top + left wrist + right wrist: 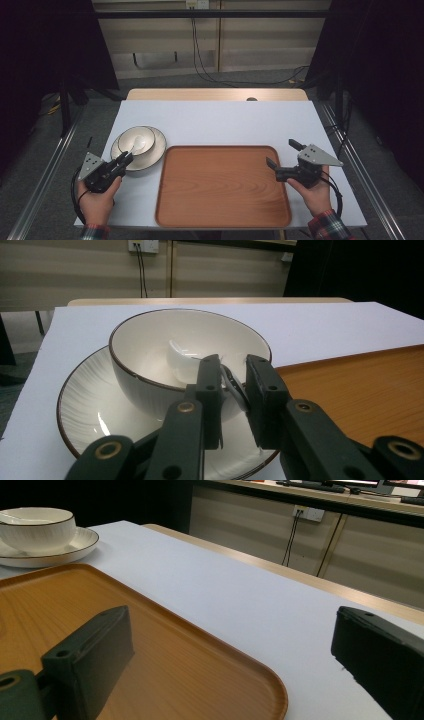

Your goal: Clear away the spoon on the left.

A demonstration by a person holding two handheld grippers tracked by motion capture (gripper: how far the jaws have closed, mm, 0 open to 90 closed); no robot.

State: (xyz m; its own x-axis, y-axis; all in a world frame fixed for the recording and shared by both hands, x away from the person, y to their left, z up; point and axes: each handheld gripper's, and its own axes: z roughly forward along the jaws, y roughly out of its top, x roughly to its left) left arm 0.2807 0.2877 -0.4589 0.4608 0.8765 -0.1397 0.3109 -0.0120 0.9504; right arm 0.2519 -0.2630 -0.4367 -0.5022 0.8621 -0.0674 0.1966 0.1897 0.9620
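A white bowl (pixel 136 139) with a dark rim stands on a matching plate (pixel 156 150) at the table's left. A white spoon (pixel 136 146) lies in the bowl, its handle sticking out over the near rim. My left gripper (pixel 125 159) is shut on that handle. In the left gripper view the jaws (pixel 233 367) pinch the spoon (pixel 182 362) handle just in front of the bowl (pixel 150 345) and above the plate (pixel 85 400). My right gripper (pixel 282 153) is open at the right edge of the wooden tray (pixel 220 185), holding nothing.
The tray (pixel 150 650) lies bare at the table's front centre, right beside the plate (pixel 80 542) and bowl (pixel 37 530). White tabletop (pixel 220 120) stretches behind it. Metal rails run along both sides of the table, and cables hang at the back wall.
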